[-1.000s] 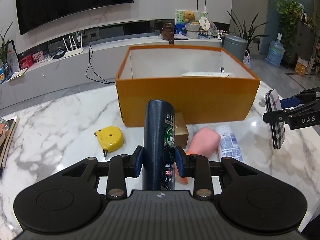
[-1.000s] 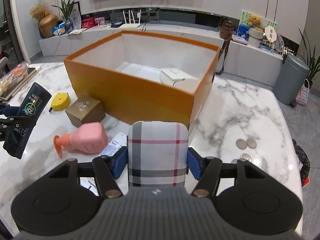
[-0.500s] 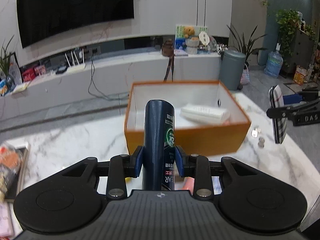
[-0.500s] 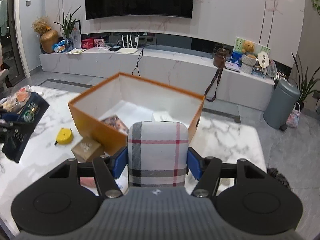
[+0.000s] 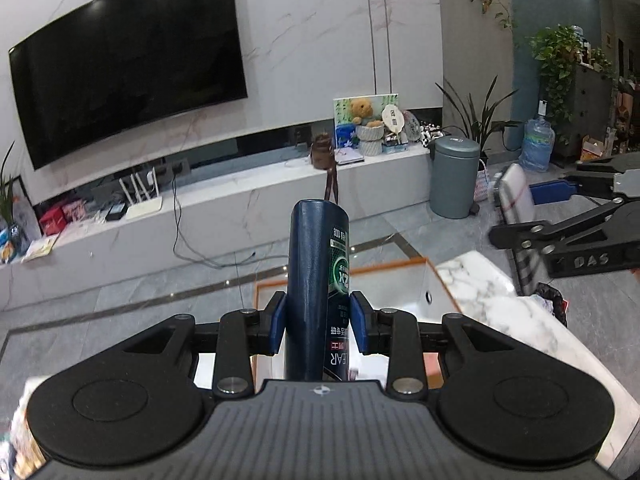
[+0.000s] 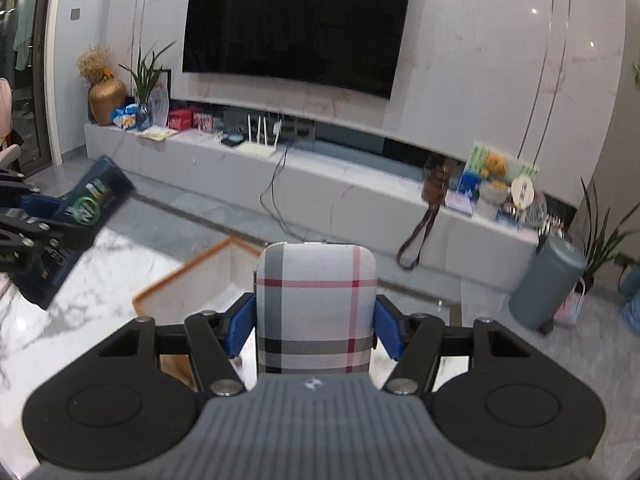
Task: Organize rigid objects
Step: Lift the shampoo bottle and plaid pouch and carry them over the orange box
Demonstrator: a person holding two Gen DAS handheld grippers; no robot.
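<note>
— What have you got on the left?

— My left gripper (image 5: 319,322) is clamped on a dark blue bottle (image 5: 316,264). One blue pad presses on each side of it, low on its body, and the rest sticks out ahead of my fingers, flat end foremost, with the green label facing right. From my right camera I see the same bottle (image 6: 76,220) off to my left, tilted, blurred, held above the marble table (image 6: 72,312).

— And what lies past those fingers?

— Below and beyond the bottle sits the orange box (image 5: 404,276), open, white inside. I only see its far rim and part of its inner wall; the bottle and my fingers cover the rest. The box stands on the marble table (image 5: 492,308), whose corner runs to the right of my fingers.

— The right side?

— My right gripper (image 6: 316,324) is shut on a plaid case (image 6: 316,304), grey with red and black lines. The pads grip its two long sides and its rounded end points forward. Left of and below these fingers is the near corner of the orange box (image 6: 192,280). In the left camera this gripper (image 5: 560,220) shows far right, the case (image 5: 516,200) edge-on and blurred.

— Anything inside the box?

— I cannot tell from here.
</note>
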